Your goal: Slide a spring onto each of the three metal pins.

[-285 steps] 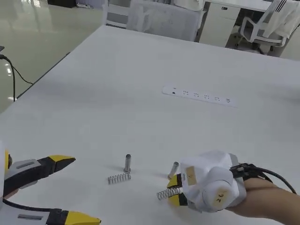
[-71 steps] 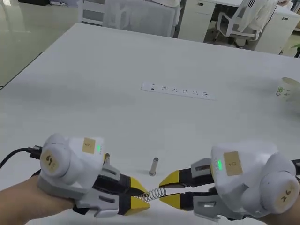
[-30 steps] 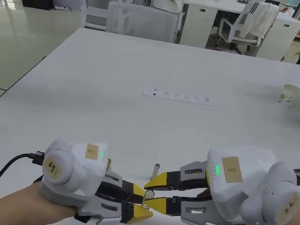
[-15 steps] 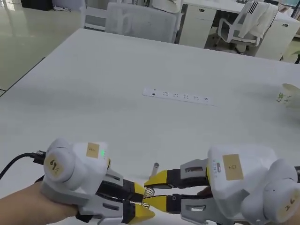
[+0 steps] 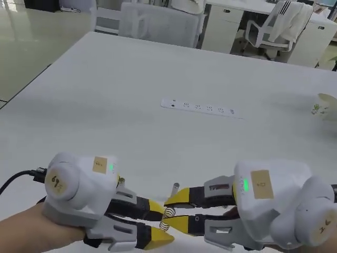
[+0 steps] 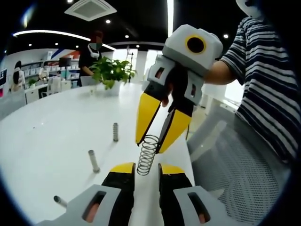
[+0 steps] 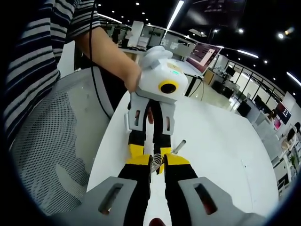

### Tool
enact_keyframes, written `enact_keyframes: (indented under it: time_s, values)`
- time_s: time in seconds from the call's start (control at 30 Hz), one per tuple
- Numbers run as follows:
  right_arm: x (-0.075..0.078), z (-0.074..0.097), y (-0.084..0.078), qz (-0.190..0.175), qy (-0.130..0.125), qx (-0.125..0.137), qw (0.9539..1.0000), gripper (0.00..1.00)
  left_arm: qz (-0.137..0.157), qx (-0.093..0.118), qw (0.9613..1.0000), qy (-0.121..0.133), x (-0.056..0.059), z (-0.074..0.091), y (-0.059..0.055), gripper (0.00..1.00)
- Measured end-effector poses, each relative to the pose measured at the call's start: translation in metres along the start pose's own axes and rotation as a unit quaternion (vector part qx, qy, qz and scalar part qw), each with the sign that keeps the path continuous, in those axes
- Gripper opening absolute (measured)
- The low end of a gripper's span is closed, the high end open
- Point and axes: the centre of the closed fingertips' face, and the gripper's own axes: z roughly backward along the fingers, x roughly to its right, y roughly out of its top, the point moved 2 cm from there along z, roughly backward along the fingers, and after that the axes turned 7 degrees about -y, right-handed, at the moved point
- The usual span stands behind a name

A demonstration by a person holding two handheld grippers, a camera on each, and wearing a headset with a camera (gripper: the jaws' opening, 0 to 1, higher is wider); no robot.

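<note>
Right claw clamped on spring, held off the bench. My left claw narrow, slightly open around its other end. Pins stand beside.

We see the head view bright and even, with faint soft shadows on the white table and glare on the floor left of the table. In the gripper views, ceiling lamps shine above the table, the edges bend strongly, and the spring looks sharp.
</note>
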Motion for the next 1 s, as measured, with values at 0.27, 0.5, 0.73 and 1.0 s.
enact_keyframes:
  time_s: [0.27,0.5,0.73,1.0]
  values:
    - [0.000,-0.001,-0.005,-0.009,-0.003,-0.002,1.0000,0.07,0.012,0.030,0.9994,0.009,-0.001,0.009,0.007,0.17]
    - [0.001,-0.002,-0.006,-0.010,-0.003,-0.003,0.9999,0.07,0.010,0.031,0.9994,0.010,0.000,0.011,0.007,0.19]
    - [0.002,-0.002,-0.010,-0.009,-0.006,-0.008,0.9999,0.07,0.015,0.040,0.9989,0.018,0.000,0.019,0.007,0.21]
    - [0.004,-0.001,-0.014,-0.008,-0.013,-0.012,0.9998,0.07,0.026,0.047,0.9978,0.038,-0.002,0.039,0.002,0.26]
